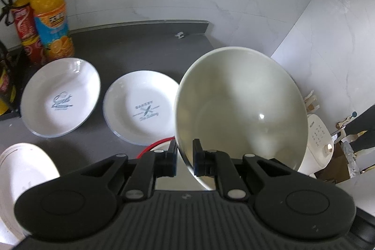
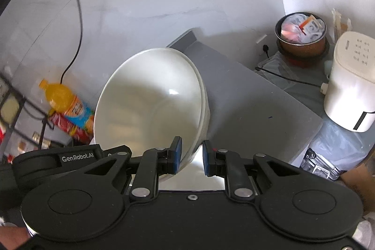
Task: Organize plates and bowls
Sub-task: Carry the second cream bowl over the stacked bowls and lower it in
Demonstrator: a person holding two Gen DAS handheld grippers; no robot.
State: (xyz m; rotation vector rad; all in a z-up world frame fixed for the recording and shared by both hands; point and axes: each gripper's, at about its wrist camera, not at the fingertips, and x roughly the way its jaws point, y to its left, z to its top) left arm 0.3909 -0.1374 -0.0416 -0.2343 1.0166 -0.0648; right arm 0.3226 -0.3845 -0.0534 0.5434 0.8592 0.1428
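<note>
A dark grey countertop runs into a corner of pale marble-look wall, and above it both tools carry crockery. The left gripper has its jaws closed narrowly on the near rim of a white bowl, one pad inside and one outside, the bowl tipped so its mouth faces the camera, clear of the counter. The right gripper pinches the rim of what looks like two nested bowls, a double edge showing on the far side; its right-hand pad seems to stand slightly off the wall, so how firm that grip is I cannot tell. Left of the single bowl, on the counter, lie the bakery plate and beyond it the sweet plate, with a third white dish nearest the camera. Behind the sweet plate stands an orange bottle. Both hands hold their tools pitched downward at the counter. The risk, as I judge it, is the thin rim grip: a tilted bowl can pivot or slip, and the inner nested bowl could slide out.
</note>
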